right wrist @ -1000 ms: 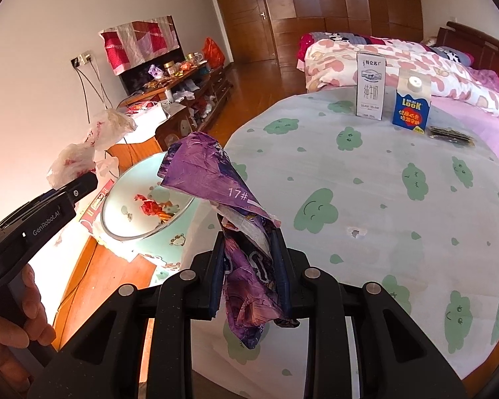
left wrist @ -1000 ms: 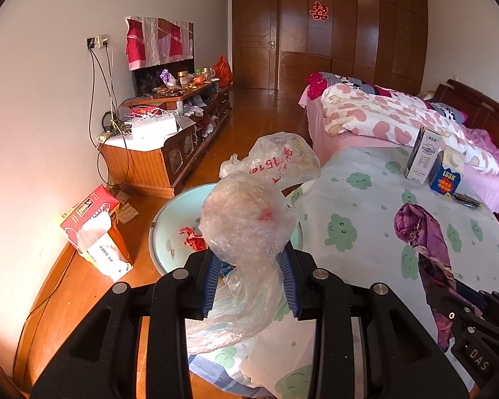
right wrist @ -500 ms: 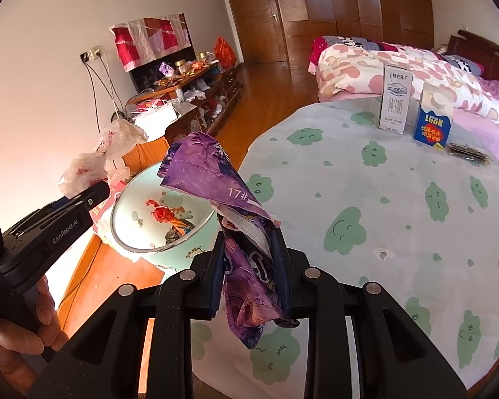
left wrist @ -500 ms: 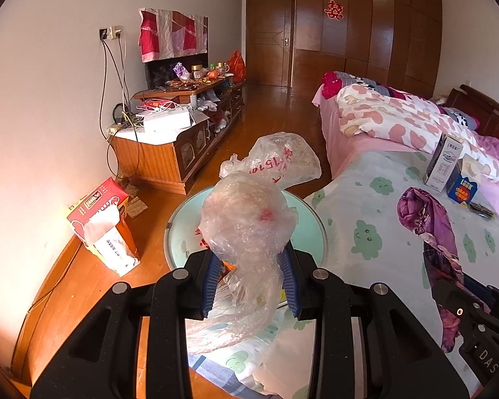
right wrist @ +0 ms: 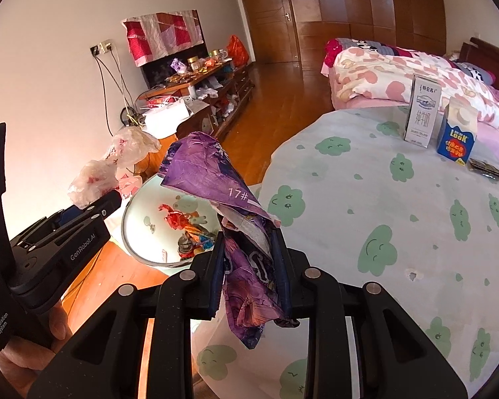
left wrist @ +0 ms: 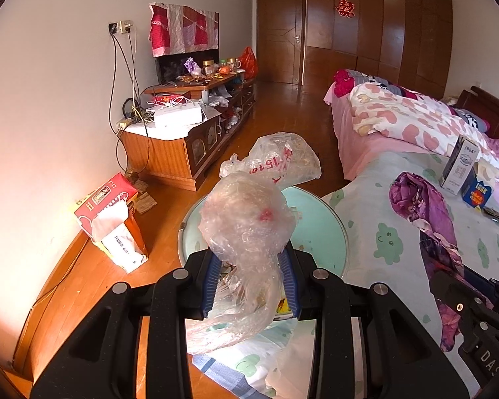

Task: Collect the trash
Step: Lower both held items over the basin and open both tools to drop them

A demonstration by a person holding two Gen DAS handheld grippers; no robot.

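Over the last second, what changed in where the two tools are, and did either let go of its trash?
Both tools moved toward the bin: it now lies right below the left tool with its clear bag, and nearer the right tool, whose purple wrapper now overlaps the rim. Nothing was released. Both grips and the cartons on the table are unchanged.

The right gripper (right wrist: 249,266) clamps a crumpled purple wrapper (right wrist: 213,173) in its jaws beside a cloth-covered desk (right wrist: 399,219), a bin (right wrist: 143,212) holding bright scraps to the left.
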